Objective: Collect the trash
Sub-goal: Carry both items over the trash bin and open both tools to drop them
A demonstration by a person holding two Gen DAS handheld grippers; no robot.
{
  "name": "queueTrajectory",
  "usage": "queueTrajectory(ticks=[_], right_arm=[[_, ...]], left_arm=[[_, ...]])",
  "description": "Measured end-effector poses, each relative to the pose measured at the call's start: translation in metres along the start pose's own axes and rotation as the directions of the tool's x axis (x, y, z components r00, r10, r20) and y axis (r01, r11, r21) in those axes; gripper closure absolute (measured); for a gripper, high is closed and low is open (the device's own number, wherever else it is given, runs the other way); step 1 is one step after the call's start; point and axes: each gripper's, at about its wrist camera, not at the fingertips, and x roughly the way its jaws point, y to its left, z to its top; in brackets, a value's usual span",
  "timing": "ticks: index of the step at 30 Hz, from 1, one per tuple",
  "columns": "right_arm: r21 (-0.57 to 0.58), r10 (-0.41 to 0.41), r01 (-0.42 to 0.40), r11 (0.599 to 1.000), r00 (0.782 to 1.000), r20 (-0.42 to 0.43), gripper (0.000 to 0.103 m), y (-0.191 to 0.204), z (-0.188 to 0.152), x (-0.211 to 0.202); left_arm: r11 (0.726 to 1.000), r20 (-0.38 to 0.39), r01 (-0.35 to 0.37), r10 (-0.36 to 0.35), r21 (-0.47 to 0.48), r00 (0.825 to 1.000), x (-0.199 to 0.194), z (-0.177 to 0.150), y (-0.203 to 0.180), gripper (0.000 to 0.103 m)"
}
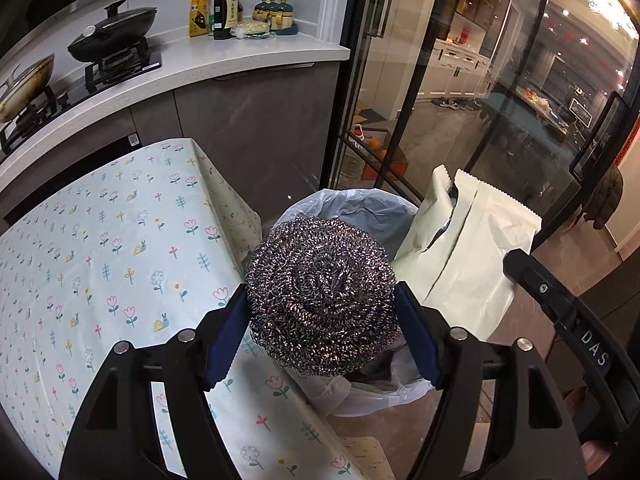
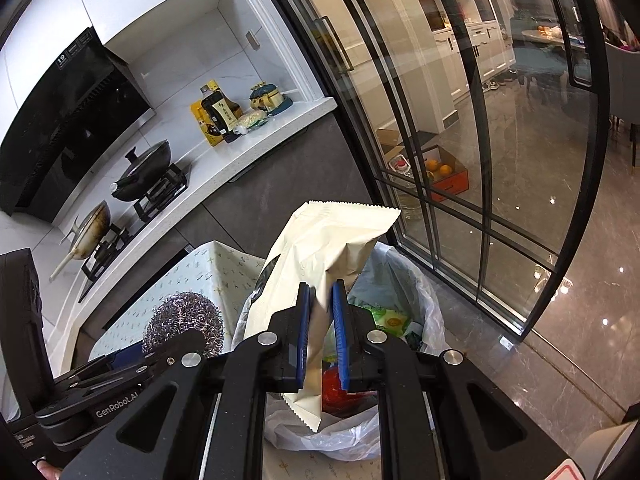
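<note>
My left gripper (image 1: pixel 322 300) is shut on a steel wool scourer (image 1: pixel 322 294) and holds it over the near rim of the trash bin (image 1: pixel 360 204), which is lined with a white plastic bag. The scourer also shows in the right wrist view (image 2: pixel 182 322). My right gripper (image 2: pixel 320 292) is shut on a cream empty snack packet (image 2: pixel 332 236), held above the bin (image 2: pixel 416 280). The packet shows in the left wrist view (image 1: pixel 472 248) to the right of the scourer. Coloured wrappers (image 2: pixel 390 320) lie inside the bin.
A table with a flowered cloth (image 1: pixel 100 248) stands left of the bin. Behind it runs a white counter (image 1: pixel 224 64) with pans on a stove (image 1: pixel 112 40) and bottles (image 1: pixel 226 8). Glass sliding doors (image 2: pixel 460 160) stand to the right over a grey floor.
</note>
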Motion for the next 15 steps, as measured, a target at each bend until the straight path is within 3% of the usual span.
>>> queueTrajectory(ticks=[5,9,15], right_arm=[[0.01,-0.012,0.012,1.0,1.0,-0.001,0.092,-0.0067,0.0018,0.003],[0.012,-0.013,0.013,1.0,1.0,-0.004,0.092,-0.0076,0.0018,0.0052],[0.006,-0.001,0.001,1.0,1.0,-0.018,0.091,-0.0042,0.0005,0.0105]], left_arm=[[1.0,-0.004,0.001,-0.001,0.002,1.0,0.0059,0.0025,-0.0026,0.031],[1.0,0.011,-0.006,0.006,-0.01,1.0,0.005,0.0048,-0.0009,0.021],[0.999,0.028,-0.014,0.015,-0.037,0.999,0.0002,0.0087,0.0063,0.02]])
